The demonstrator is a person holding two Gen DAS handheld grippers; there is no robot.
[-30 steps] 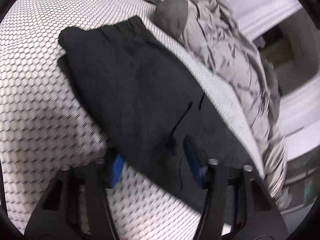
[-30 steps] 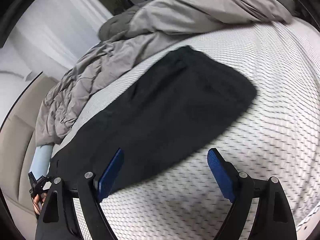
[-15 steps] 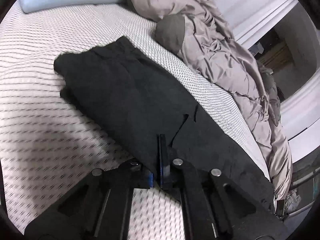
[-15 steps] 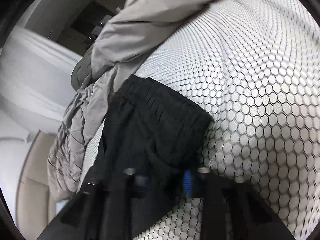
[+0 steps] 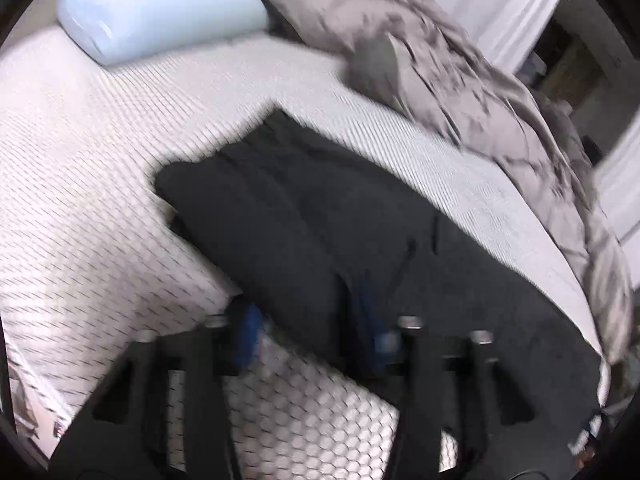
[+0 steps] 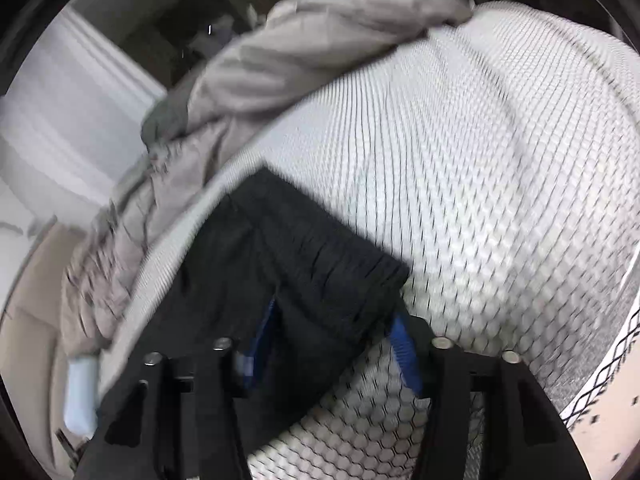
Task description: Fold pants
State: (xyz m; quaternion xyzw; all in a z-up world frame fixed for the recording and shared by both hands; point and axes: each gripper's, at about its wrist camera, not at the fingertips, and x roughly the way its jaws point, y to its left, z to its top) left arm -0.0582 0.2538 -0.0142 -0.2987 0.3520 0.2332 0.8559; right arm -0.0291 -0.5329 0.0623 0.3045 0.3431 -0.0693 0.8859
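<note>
In the left wrist view, a pale blue pillow [image 5: 160,12] lies in the upper left of the frame, on a bed [image 5: 80,208] with a white cover that has a small honeycomb pattern. The black pants [image 5: 320,216] lie flat on the bed, from the middle of the frame down to the lower right. A grey duvet [image 5: 480,88] is bunched along the upper right, just beside the far edge of the pants. At the bottom, the left gripper [image 5: 316,332] has its blue fingers [image 5: 250,334] spread, and they have just been opening. The near edge of the pants lies between them; the left finger is beside the cloth over the bed and the right one is on the cloth. The picture is blurred, and the pads do not seem to press the cloth together.

In the right wrist view, the duvet [image 6: 280,64] crosses the upper left and the bed [image 6: 480,160] fills the right side. The elastic waistband end of the pants [image 6: 312,256] sits in the lower middle. The right gripper [image 6: 332,352] also has its fingers [image 6: 404,348] spread after just opening, with a waistband corner between them and not pinched. No writing or label can be read in either view.
</note>
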